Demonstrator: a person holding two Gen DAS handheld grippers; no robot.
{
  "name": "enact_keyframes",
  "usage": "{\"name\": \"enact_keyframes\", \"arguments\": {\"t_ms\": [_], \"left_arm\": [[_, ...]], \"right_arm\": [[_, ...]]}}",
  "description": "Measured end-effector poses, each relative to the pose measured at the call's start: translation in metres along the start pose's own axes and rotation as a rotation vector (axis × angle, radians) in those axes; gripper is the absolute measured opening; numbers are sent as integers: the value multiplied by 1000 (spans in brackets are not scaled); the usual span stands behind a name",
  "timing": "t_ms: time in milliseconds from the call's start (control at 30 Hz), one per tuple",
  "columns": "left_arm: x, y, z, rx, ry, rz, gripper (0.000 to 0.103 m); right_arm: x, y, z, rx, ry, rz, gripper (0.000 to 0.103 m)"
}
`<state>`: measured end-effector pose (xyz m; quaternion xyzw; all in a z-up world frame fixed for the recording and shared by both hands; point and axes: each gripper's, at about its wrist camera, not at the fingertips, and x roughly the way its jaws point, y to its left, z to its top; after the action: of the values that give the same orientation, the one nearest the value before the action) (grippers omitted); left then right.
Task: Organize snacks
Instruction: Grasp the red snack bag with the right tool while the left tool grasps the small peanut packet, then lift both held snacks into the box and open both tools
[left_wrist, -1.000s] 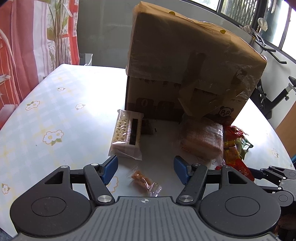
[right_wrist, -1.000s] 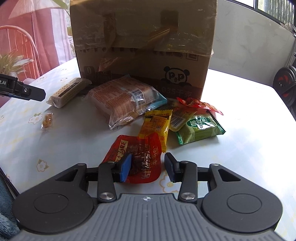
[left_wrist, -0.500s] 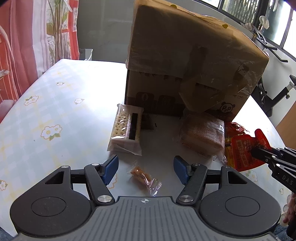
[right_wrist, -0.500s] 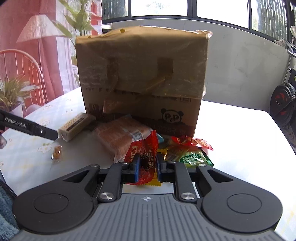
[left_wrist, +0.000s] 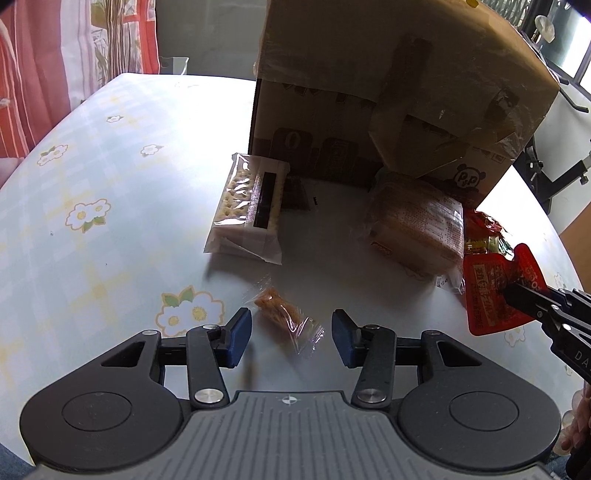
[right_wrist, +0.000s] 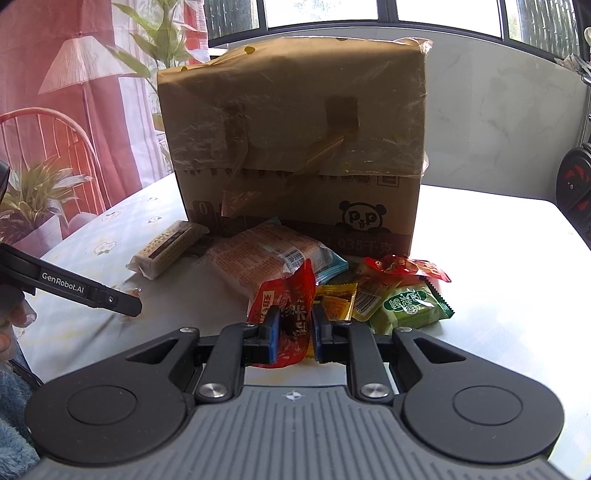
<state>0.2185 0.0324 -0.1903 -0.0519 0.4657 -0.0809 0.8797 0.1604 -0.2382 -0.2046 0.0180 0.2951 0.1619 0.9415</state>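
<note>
Around small candy (left_wrist: 284, 315), jaws narrowed.

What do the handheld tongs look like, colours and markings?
Both match: left tongs and right tongs have black linkage arms with silver pivot screws, blue finger pads, two round black housings and a ribbed grey body. The left one's side reads "GenRobot.AI" in white.

Tabletop (left_wrist: 110, 177) with a pale checked, flower-printed cover. On it: a taped cardboard box (right_wrist: 295, 147) standing upright; a cracker pack (left_wrist: 251, 210) in front of the box; a bread pack (left_wrist: 417, 229) beside it; a small clear-wrapped snack (left_wrist: 284, 317) nearer the camera; a cluster of yellow, red and green packets (right_wrist: 399, 295).
</note>
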Motion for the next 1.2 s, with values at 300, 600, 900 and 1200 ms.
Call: {"name": "enact_keyframes", "arguments": {"t_ms": [300,600,900,1200], "left_arm": [[11,-6,0,15,-29,9,46],[13,-9,-5,70,-64,-7,17],[-21,-11,5,90,-196,-18,17],[-87,-14,60,144,-455,-39,17]], "right_arm": [[1,-2,-3,12,7,2,18],[1,-3,-6,21,11,5,18],[-4,-4,-3,30,-11,10,18],[-31,-12,43,4,-168,17,18]]}}
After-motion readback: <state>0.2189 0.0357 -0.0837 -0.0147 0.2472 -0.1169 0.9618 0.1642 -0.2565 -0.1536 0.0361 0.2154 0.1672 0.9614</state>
